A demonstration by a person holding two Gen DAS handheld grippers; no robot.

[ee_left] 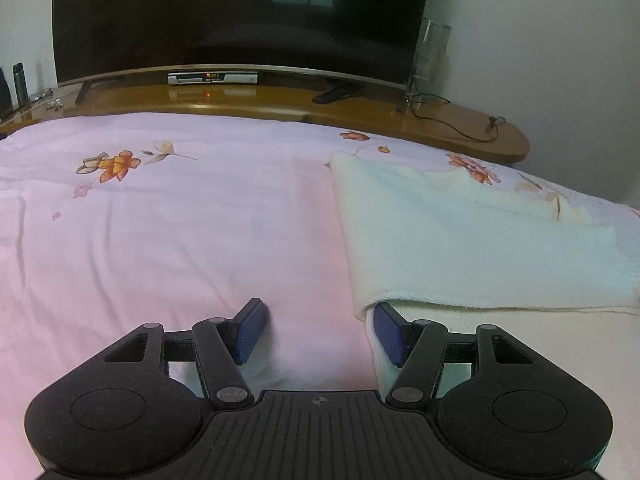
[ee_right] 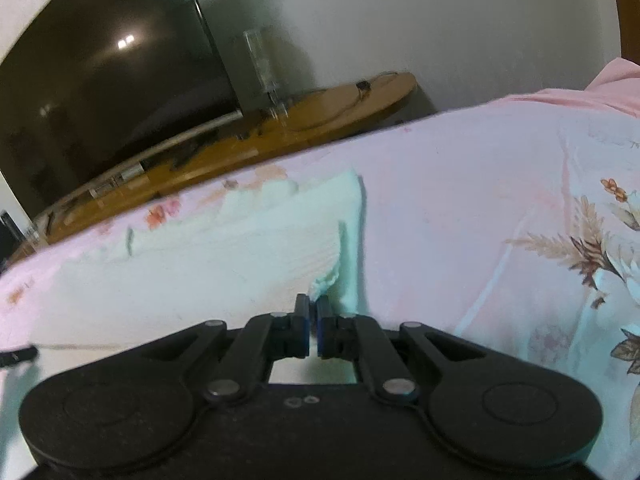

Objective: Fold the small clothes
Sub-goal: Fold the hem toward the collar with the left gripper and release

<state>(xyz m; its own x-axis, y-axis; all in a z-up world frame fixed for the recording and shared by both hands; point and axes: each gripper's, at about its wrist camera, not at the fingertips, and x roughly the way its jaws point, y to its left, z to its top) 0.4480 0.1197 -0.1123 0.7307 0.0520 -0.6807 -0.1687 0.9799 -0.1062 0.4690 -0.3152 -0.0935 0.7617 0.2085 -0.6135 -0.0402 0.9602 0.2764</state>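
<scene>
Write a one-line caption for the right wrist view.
Right gripper shut on the pale towel, lifting its edge off the pink floral bedsheet.

The towel (ee_left: 460, 240) runs off the right edge of the left wrist view, its lower left corner draped over the tip of one blue pad (ee_left: 390, 332). In the right wrist view, whether fabric sits between the closed pads (ee_right: 304, 326) cannot be told. The television (ee_left: 240, 16) is cut off at the top. Small items at the far left (ee_left: 44, 100) are too small to identify.
</scene>
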